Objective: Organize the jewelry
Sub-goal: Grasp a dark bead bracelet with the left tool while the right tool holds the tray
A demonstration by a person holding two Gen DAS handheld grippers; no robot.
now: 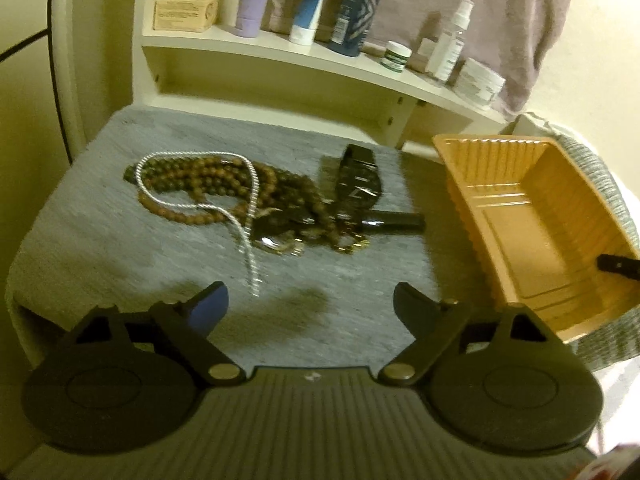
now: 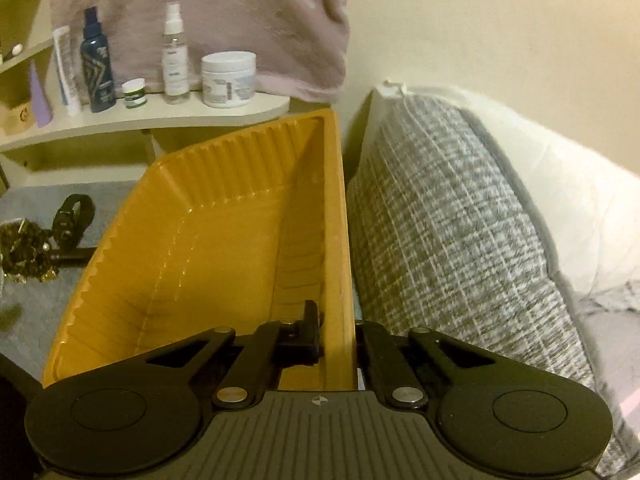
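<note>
Jewelry sits in one tangled pile on the grey-covered worktop [image 1: 100, 232]: brown bead strands [image 1: 192, 184], count unclear since they overlap, one silver twisted chain [image 1: 244, 216] looped over them with its tail trailing toward the camera, one black watch [image 1: 358, 178] at the right side of the pile, and some small gold-coloured bits [image 1: 352, 245] at the near edge, too blurred to count. One orange plastic tray [image 1: 532, 216] stands right of the pile, not touching it, empty of jewelry. Left gripper [image 1: 310, 308] hovers over bare cloth on the near side of the pile, jaws wide apart, nothing between them. Right gripper [image 2: 338, 344] has its jaws closed on the tray's right wall, one finger [image 2: 308, 332] inside the tray and the other outside; its tip [image 1: 618, 266] shows in the left wrist view at the tray's near right corner. One shelf [image 1: 280, 54] behind the worktop carries one box [image 1: 186, 12], four tubes and bottles at left, one spray bottle [image 2: 175, 54], two jars [image 2: 228, 80]. One grey woven cushion [image 2: 460, 248] lies beside the tray.
</note>
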